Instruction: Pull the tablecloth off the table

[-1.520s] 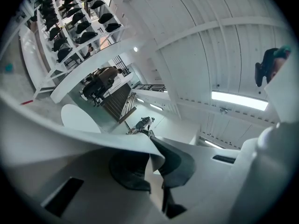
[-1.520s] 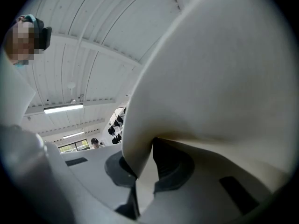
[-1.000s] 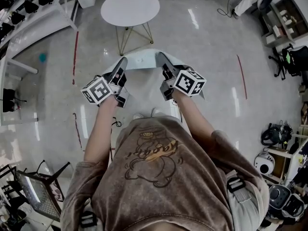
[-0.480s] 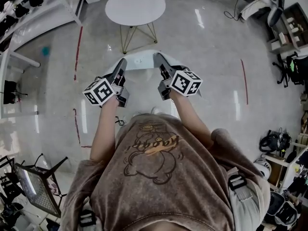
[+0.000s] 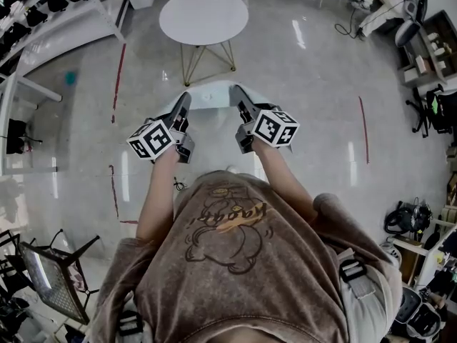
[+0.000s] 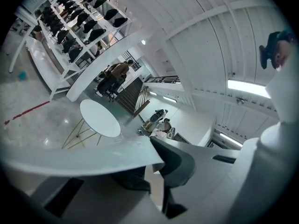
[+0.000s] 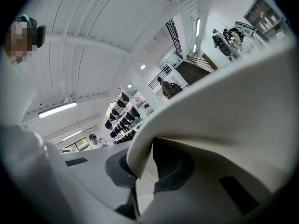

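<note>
The tablecloth (image 5: pixel 209 95) is off the bare round table (image 5: pixel 203 16), stretched before me between my left gripper (image 5: pixel 183 100) and right gripper (image 5: pixel 236 93), each clamped on its edge, I reckon to carry it spread.

round table (image 5: pixel 203 16): 1 | tablecloth (image 5: pixel 208 96): 1 | left claw (image 5: pixel 184 98) + right claw (image 5: pixel 235 91): 2
</note>
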A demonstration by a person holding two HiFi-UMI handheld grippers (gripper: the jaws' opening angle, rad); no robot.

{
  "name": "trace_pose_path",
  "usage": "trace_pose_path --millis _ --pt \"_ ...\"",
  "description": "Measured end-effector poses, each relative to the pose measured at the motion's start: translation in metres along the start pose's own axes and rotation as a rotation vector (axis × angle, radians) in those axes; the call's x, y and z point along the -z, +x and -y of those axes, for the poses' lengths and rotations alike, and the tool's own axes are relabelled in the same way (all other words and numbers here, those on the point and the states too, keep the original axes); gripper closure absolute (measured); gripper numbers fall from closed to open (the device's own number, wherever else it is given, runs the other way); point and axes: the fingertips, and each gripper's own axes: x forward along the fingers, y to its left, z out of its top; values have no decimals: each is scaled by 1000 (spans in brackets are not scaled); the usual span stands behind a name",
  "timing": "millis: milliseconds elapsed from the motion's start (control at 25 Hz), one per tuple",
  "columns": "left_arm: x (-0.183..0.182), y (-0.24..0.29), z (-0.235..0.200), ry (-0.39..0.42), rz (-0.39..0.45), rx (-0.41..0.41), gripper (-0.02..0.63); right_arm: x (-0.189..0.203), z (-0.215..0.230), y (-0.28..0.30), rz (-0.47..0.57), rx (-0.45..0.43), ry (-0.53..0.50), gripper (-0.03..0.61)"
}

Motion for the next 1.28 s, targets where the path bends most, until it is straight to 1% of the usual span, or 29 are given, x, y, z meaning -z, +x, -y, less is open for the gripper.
trace_pose_path --millis 400,760,1040,1280 --pt "0 3 6 6 -23 0 592 -1 1 -5 10 5 14 549" --pt "2 2 4 -9 -34 -15 592 1 2 -5 5 8 38 549" --pt "1 0 6 -10 -28 -14 592 0 0 -8 19 2 52 551" --pt "11 -6 16 -14 -17 -8 592 2 0 -21 22 -8 46 551"
